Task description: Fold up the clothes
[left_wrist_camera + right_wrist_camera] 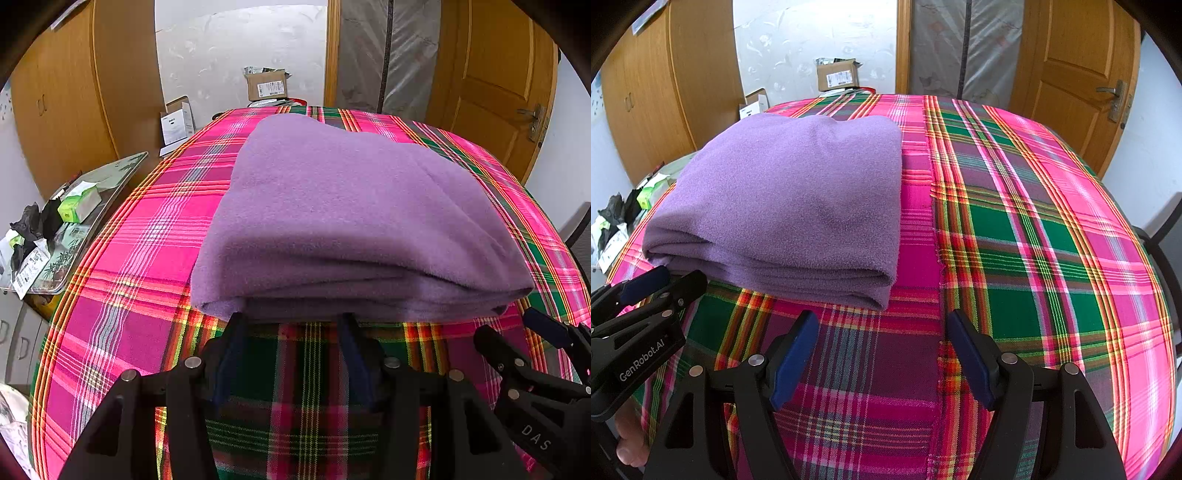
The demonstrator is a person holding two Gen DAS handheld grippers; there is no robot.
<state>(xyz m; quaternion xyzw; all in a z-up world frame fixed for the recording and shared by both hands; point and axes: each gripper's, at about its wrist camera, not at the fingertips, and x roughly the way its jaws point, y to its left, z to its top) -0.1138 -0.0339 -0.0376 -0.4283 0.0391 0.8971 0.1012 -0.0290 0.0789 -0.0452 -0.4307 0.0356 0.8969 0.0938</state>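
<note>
Lying folded into a thick rectangular stack, a purple fleece garment (354,221) is shown on a plaid cloth (147,258) of pink, green and red covering the table. The left gripper (291,321) is held with jaws parted, its fingertips at the stack's near folded edge, nothing clasped. The right gripper (882,321) is likewise seen spread and empty, over bare plaid just beside the stack's near right corner.

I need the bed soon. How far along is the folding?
Done: the purple garment lies folded in a neat stack on the plaid cover. In hand: nothing; the left gripper and right gripper are open, just short of its near edge. Left: no other clothes show.
</note>
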